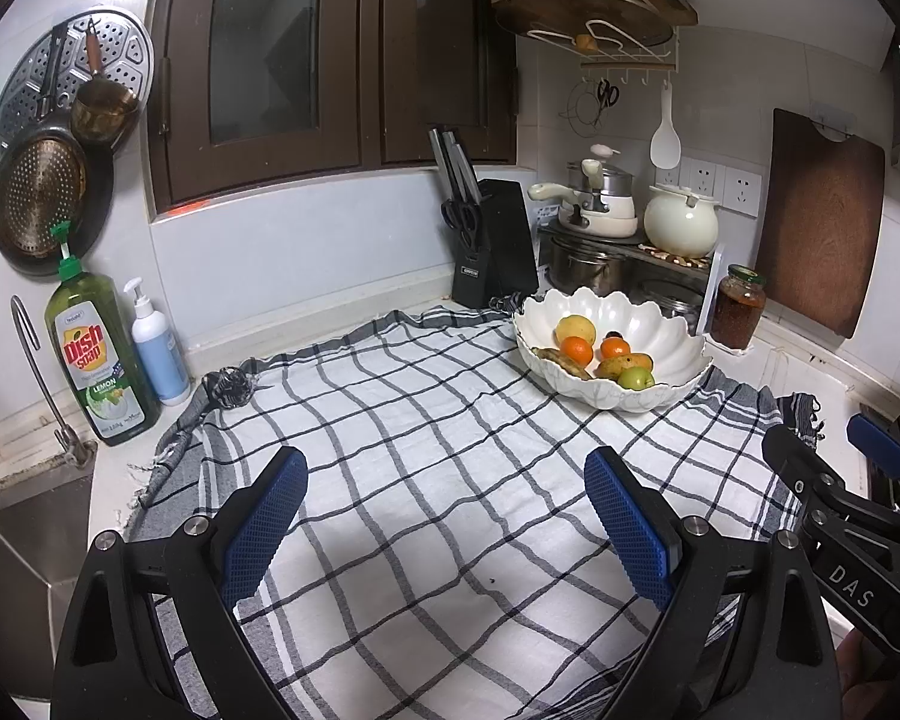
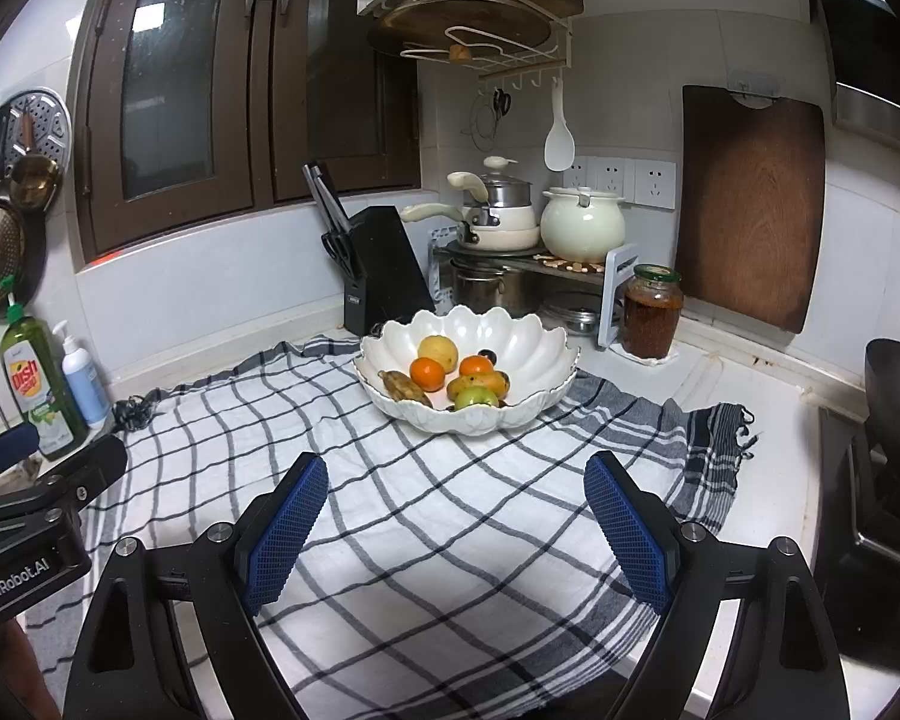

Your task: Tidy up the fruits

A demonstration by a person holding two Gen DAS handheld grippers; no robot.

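Observation:
A white scalloped bowl stands at the far side of a checked cloth. It holds a yellow fruit, two oranges, a spotted banana, a mango and a green fruit. My left gripper is open and empty above the cloth, well short of the bowl. My right gripper is open and empty, nearer the bowl. The right gripper also shows at the right edge of the left wrist view.
A knife block, a pot rack and a jar stand behind the bowl. Dish soap and a sink are at left. A wok sits on the stove at right.

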